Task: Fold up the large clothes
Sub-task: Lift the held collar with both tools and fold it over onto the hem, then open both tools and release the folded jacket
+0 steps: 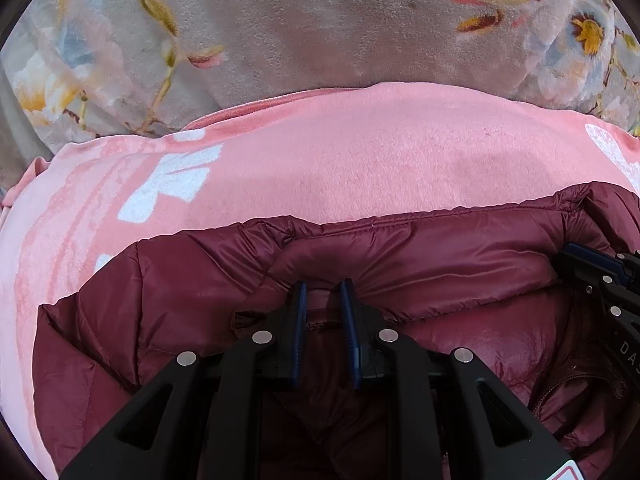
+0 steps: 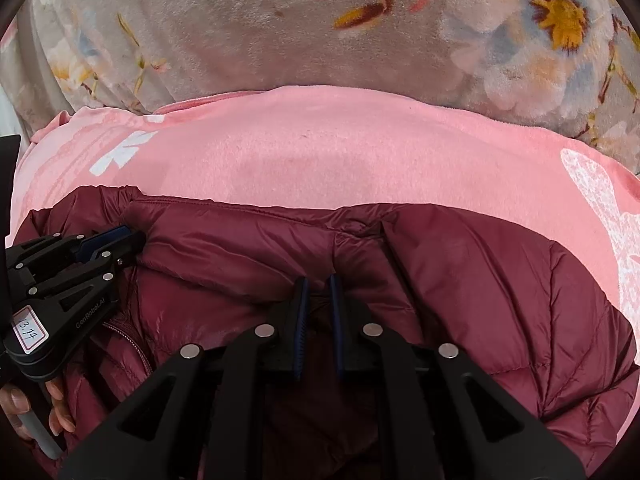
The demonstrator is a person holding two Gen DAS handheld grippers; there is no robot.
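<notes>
While the maroon puffer jacket (image 1: 400,264) is pinched by the left hand-held gripper (image 1: 323,300) and right hand-held gripper (image 2: 319,296), its folding is judged unfinished on the pink blanket (image 1: 340,152).

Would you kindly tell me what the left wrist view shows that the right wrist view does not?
Only the left wrist view shows the left gripper head-on, pinching a fold of the maroon quilted puffer jacket. Only the right wrist view shows a person's hand on the left gripper's handle, its handwritten label, and the right gripper clamped on fabric. Both share the jacket, the pink fleece blanket and the grey floral blanket.
</notes>
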